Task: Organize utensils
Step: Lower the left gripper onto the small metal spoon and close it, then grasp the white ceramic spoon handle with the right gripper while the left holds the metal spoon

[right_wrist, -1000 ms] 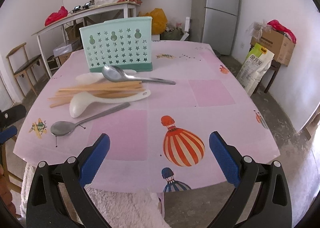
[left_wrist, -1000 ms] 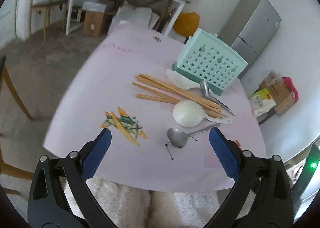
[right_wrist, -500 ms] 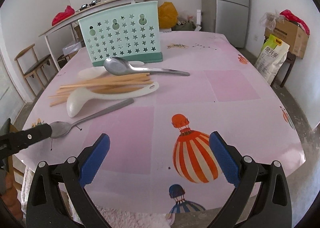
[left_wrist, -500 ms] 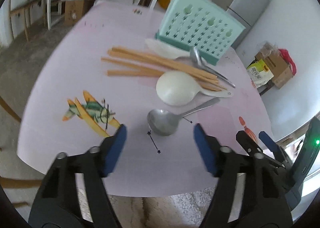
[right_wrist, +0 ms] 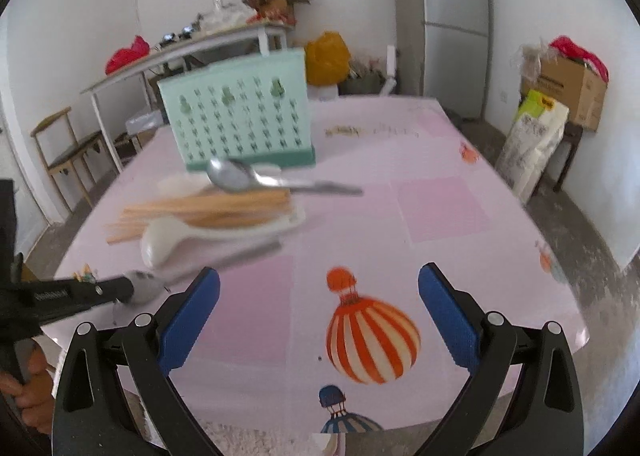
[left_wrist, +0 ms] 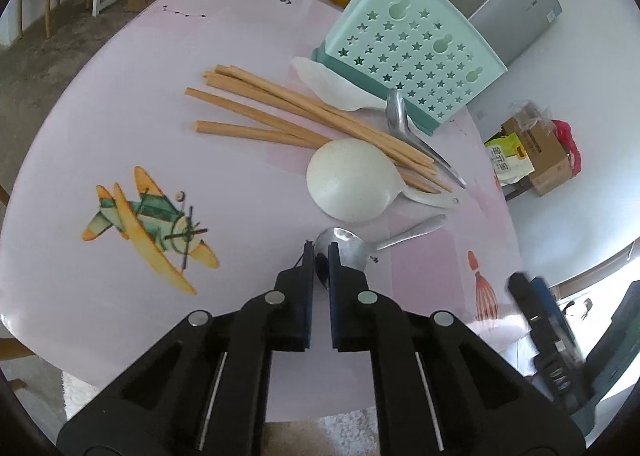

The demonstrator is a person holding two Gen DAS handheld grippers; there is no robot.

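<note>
My left gripper (left_wrist: 319, 252) is shut on the bowl of a metal spoon (left_wrist: 350, 246) that lies at the near edge of the pink table (left_wrist: 120, 128). Its handle points right. Beyond it lie a white rice paddle (left_wrist: 348, 184), several wooden chopsticks (left_wrist: 288, 112), a second metal spoon (left_wrist: 404, 124) and a white spoon (left_wrist: 328, 82), in front of a mint-green utensil holder (left_wrist: 412, 52). My right gripper (right_wrist: 319, 308) is open and empty over the table's near edge. The left gripper (right_wrist: 100, 290) and its spoon (right_wrist: 146, 284) show at the left of the right wrist view.
A fridge (right_wrist: 448, 16) stands behind the table. A cluttered white side table (right_wrist: 192, 52) and wooden chair (right_wrist: 68, 152) are at the back left. Cardboard boxes and a bag (right_wrist: 556, 104) are on the right.
My left gripper moved forward and down and closed on the near spoon's bowl. My right gripper stayed open and shifted slightly; its view is blurred by motion.
</note>
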